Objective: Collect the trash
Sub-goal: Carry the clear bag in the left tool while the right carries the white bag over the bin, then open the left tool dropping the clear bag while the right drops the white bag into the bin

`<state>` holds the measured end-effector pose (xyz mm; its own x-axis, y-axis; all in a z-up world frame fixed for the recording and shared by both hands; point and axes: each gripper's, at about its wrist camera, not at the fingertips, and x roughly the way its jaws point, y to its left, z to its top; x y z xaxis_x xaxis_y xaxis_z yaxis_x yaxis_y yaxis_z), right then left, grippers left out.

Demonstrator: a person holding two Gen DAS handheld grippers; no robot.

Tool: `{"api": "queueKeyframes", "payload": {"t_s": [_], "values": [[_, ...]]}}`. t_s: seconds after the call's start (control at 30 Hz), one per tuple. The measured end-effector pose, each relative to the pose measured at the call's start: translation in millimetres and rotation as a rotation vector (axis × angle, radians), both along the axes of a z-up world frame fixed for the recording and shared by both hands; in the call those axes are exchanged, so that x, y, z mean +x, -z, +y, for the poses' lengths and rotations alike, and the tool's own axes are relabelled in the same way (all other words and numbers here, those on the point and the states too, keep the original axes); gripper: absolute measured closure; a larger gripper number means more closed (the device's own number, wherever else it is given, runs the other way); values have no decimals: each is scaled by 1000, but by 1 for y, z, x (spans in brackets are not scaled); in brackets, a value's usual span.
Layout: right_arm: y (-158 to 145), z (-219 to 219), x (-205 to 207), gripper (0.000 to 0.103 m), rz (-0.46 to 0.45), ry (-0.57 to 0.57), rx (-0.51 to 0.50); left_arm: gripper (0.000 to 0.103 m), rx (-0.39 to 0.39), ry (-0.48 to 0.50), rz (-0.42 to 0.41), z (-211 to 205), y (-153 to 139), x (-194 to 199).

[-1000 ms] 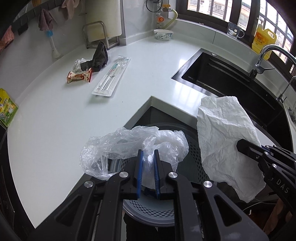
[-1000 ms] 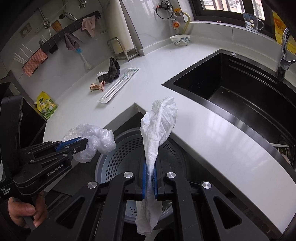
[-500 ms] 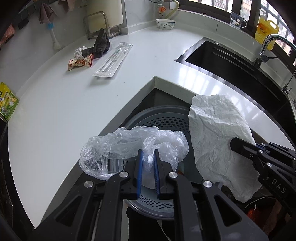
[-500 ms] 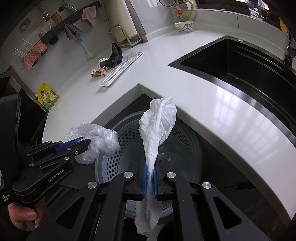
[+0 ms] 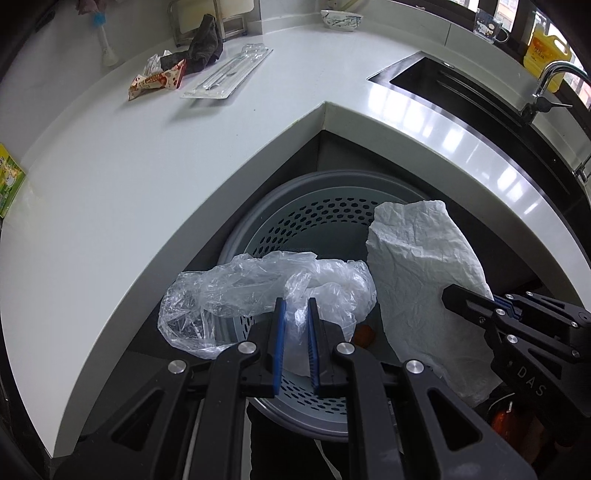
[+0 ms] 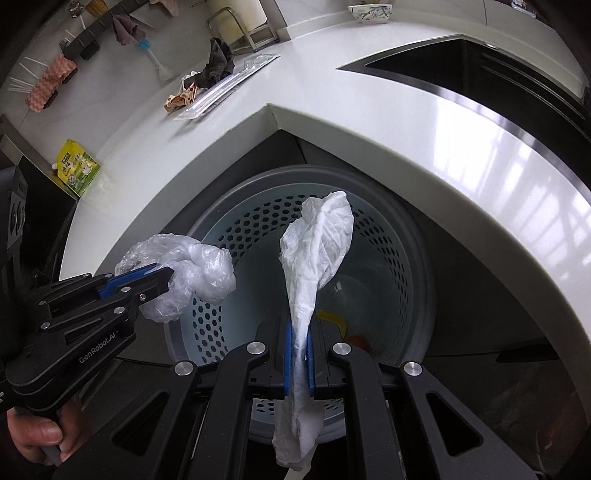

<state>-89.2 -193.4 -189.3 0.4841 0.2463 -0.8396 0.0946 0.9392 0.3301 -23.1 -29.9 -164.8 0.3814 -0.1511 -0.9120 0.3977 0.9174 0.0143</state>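
Clear bag, white tissue, perhaps grey-blue perforated bin.

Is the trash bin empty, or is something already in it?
Not empty: the perforated bin shows orange and yellow scraps at its bottom.

We see a white countertop with a black sink set into it and a faucet beside that. A patterned bowl sits far back, near what may be a yellow detergent bottle.

Below you the bin sits under the counter's inner corner, with the sink to your right and the wrapper, cloth and packet behind left.
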Motion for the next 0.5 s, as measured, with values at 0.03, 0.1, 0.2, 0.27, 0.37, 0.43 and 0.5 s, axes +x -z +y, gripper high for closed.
{"api": "queueKeyframes", "payload": {"t_s": [0.03,0.1,0.2,0.27,0.37,0.43,0.5], "values": [[3,1,2,97,7,-2,2,91,2,-1,10,0,3,2],[9,2,9,97,21,-3,10,91,7,-5,26,1,8,5],[15,2,15,97,32,4,20,91,16,-5,34,2,14,8],[19,2,17,97,36,11,25,91,19,-3,39,2,16,11],[25,2,20,97,50,19,36,91,24,-5,47,4,23,13],[27,4,23,97,60,21,39,91,25,-8,56,6,26,15],[30,5,25,97,72,20,40,91,28,-10,61,6,29,18]]}}
